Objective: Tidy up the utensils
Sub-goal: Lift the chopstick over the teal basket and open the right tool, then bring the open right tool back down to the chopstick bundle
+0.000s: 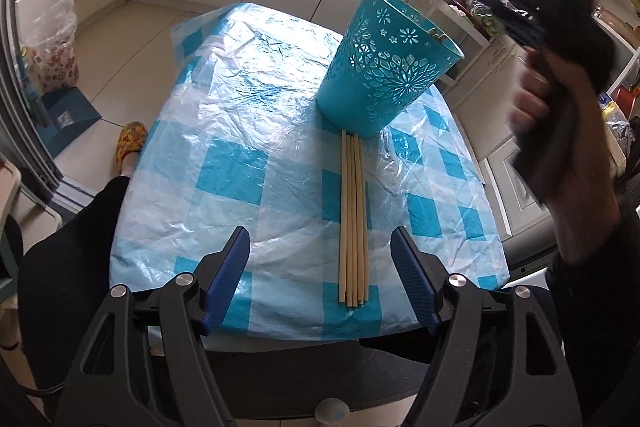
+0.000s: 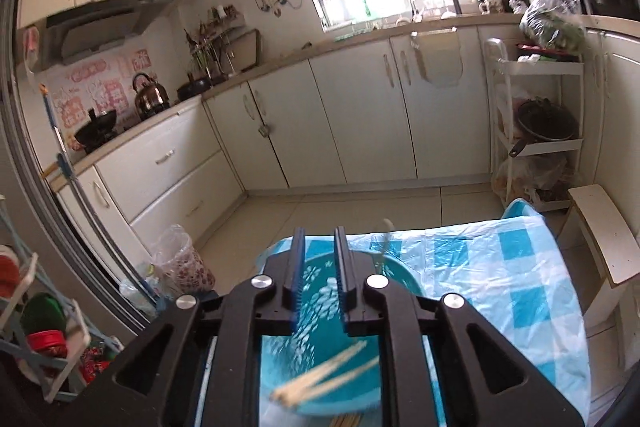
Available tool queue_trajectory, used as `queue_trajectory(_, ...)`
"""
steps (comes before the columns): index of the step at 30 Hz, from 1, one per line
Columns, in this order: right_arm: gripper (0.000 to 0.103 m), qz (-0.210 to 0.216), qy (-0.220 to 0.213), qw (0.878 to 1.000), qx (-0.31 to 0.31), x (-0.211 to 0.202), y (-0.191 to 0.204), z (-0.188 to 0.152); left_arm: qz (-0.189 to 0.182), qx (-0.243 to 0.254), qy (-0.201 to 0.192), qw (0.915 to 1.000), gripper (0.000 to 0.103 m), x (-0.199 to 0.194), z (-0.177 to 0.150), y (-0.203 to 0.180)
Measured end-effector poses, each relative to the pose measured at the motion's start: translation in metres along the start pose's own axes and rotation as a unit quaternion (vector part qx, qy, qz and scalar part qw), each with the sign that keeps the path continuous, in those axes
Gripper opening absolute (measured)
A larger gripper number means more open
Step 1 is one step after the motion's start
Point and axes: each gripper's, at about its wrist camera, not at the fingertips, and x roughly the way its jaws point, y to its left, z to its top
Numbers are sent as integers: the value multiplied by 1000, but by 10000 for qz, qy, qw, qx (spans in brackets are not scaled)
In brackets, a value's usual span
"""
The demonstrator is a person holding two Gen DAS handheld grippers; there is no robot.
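Near the table's [image 1: 192, 155] front edge, the left gripper [image 1: 320, 251] hangs with jaws wide and empty over five chopsticks [image 1: 352, 219], laid parallel with far tips at the bin [image 1: 384, 67], handy for pickup. From the right wrist, the right gripper [image 2: 318, 259], jaws narrow and empty, sits over the bin, where chopsticks [image 2: 324, 379] lie slanted inside.

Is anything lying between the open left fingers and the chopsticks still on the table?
Nothing visible: only bare tablecloth separates the left gripper from the chopsticks, which run away from it up to the blue bucket.
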Motion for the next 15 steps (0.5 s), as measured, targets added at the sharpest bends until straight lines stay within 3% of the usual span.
queue_trajectory(7,27,-159,-38,9998,114,-73,0,-35,98,97,-51,9999,70,-15,-10,-7)
queue_trajectory(15,28,-479,934,9924,635,-79,-18,-117,201,177,-145,9995,72,-32,-19,-12)
